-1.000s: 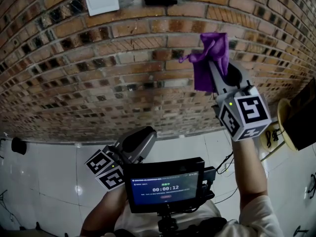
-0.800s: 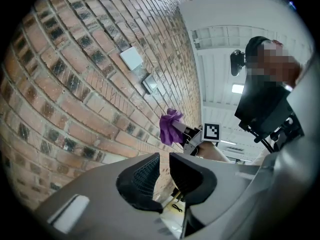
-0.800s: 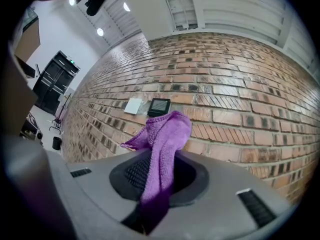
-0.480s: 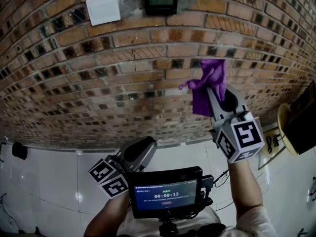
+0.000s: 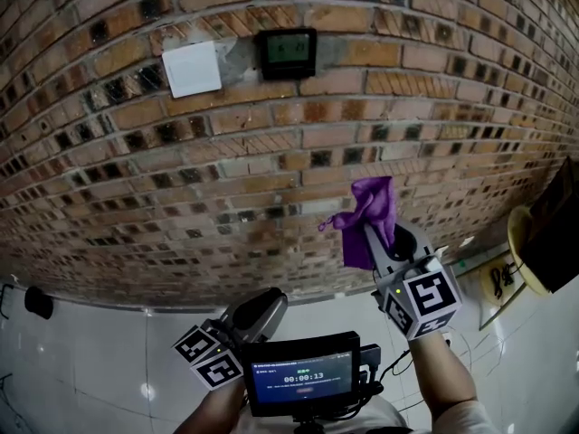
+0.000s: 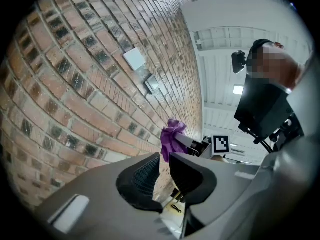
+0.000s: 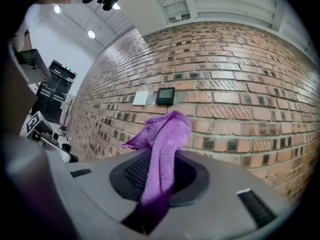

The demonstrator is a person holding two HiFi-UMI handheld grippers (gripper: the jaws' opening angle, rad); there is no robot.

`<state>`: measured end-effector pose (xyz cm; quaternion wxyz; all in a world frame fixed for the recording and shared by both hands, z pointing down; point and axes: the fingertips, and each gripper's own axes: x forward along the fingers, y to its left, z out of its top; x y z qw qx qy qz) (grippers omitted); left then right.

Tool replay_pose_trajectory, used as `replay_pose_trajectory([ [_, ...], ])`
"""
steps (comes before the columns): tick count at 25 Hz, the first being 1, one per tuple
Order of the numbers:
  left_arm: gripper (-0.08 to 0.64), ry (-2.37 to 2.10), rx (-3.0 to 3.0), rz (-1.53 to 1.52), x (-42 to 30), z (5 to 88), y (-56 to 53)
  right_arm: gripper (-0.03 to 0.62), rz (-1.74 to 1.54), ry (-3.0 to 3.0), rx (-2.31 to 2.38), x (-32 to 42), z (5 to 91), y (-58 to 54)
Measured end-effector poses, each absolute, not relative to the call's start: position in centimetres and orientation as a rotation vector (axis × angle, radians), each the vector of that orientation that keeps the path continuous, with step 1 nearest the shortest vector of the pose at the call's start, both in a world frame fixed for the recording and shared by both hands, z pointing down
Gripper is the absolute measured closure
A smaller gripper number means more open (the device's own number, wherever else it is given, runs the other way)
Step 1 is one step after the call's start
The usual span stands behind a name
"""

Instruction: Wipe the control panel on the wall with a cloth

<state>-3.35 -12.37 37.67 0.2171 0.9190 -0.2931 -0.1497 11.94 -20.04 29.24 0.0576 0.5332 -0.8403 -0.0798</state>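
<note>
On the brick wall the dark control panel [image 5: 288, 52] with its small display sits beside a white plate [image 5: 191, 68]. My right gripper [image 5: 373, 235] is shut on a purple cloth [image 5: 366, 220] that stands up from its jaws, well below and right of the panel, not touching the wall. The right gripper view shows the cloth [image 7: 162, 144] between the jaws, with the panel [image 7: 165, 95] beyond. My left gripper [image 5: 258, 307] hangs low near my body, its jaws close together around nothing. The left gripper view shows the panel [image 6: 152, 85] and the cloth [image 6: 171, 136].
A small monitor [image 5: 303, 378] is mounted at my chest between the arms. At the right edge stand a round yellowish object [image 5: 523, 242] and a dark box, with cables [image 5: 496, 269] on the white tiled floor. A black item [image 5: 36, 301] lies far left.
The panel and the white plate have slid down into fuller view. My right gripper with the cloth has dropped lower and now sits farther from the panel. The left gripper stays low.
</note>
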Motion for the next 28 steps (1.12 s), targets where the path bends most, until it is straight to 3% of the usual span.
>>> replay_pose_trajectory([
  [28, 0.495, -0.813, 2.565, -0.399, -3.4, 36.7, -11.9, 0.509, -0.112, -2.543, 1.584, 12.3, 32.3, -16.8],
])
